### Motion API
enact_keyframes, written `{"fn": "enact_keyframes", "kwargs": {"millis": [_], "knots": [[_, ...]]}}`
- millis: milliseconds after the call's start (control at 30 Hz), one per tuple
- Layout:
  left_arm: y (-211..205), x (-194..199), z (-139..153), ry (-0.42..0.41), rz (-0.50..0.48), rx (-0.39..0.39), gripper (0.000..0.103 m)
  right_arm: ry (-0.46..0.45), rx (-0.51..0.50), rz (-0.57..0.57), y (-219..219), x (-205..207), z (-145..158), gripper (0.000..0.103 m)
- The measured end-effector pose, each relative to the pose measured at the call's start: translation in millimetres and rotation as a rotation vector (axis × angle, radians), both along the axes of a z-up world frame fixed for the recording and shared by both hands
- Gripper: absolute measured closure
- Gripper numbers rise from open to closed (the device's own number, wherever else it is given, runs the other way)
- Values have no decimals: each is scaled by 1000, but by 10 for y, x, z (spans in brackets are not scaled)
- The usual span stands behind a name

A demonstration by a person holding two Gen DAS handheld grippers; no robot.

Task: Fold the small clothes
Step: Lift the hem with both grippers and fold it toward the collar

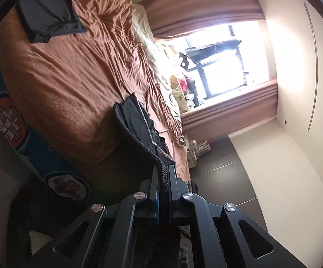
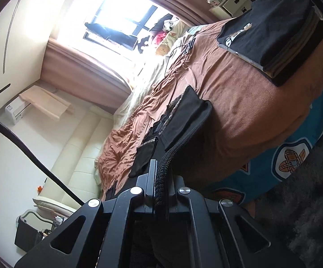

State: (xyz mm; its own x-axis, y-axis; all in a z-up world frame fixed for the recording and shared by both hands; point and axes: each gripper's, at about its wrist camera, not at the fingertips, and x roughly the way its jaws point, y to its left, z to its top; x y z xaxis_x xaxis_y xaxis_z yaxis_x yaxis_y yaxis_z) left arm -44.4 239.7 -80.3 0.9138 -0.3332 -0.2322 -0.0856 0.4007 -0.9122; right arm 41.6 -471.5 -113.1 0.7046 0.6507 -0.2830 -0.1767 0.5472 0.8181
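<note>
Both tools, left tool (image 1: 163,179) and right tool (image 2: 161,175), are clamped on the ribbed waistband of black shorts (image 1: 136,120), stretched between them above the bed (image 1: 72,78), garment hanging ahead.

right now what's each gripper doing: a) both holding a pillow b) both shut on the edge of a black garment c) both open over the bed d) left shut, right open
b: the left gripper and right gripper each pinch the black garment by its ribbed edge, above the brown blanket.
</note>
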Motion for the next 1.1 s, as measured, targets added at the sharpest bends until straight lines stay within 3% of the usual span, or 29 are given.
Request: {"fn": "enact_keyframes", "kwargs": {"millis": [300, 500, 1100], "knots": [[38, 290, 112, -14, -13, 18, 98, -34, -16, 1, 75, 393, 105, 102], [130, 745, 361, -42, -20, 56, 98, -80, 1, -19, 144, 821, 226, 102], [384, 2172, 825, -47, -45, 125, 98, -92, -40, -41, 628, 2313, 435, 102]]}}
